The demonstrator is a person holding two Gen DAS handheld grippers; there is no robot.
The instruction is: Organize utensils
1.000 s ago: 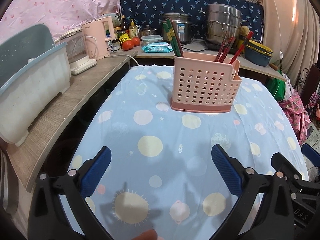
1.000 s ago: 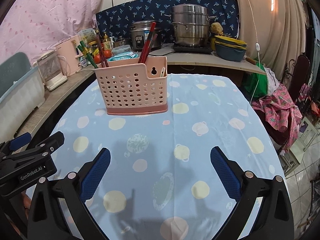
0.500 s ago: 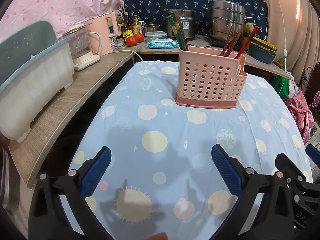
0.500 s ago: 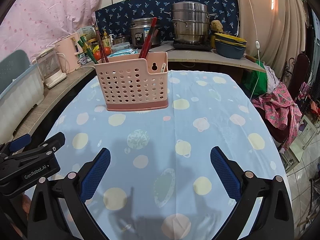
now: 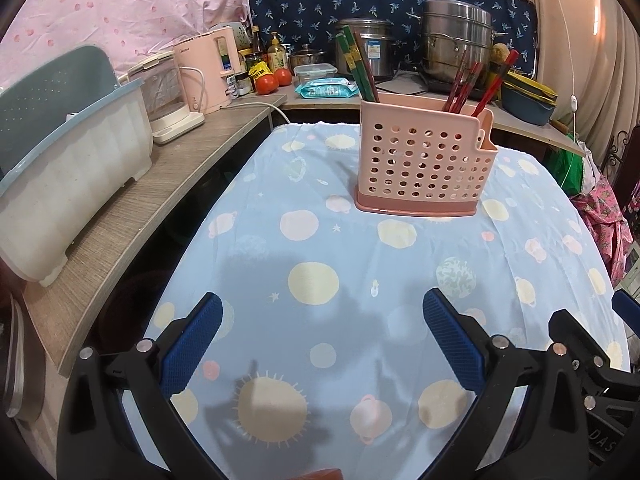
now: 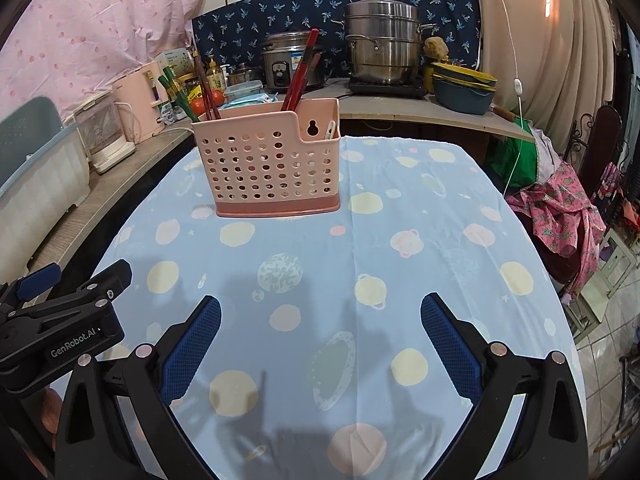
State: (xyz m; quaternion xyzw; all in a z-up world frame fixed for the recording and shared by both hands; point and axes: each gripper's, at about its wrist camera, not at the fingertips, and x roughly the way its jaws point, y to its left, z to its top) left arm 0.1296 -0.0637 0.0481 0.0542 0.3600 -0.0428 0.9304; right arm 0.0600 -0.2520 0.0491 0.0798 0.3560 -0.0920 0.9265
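- Left wrist view: the left gripper [image 5: 322, 336] is hovering wide open, gripping nothing; the pink basket [image 5: 424, 166] is standing ahead of its fingers.
- Right gripper [image 6: 320, 334] is likewise gaping empty, chopsticks [image 6: 300, 70] sticking up from the basket beyond.

Matt perforated plastic caddy [image 5: 424, 168]
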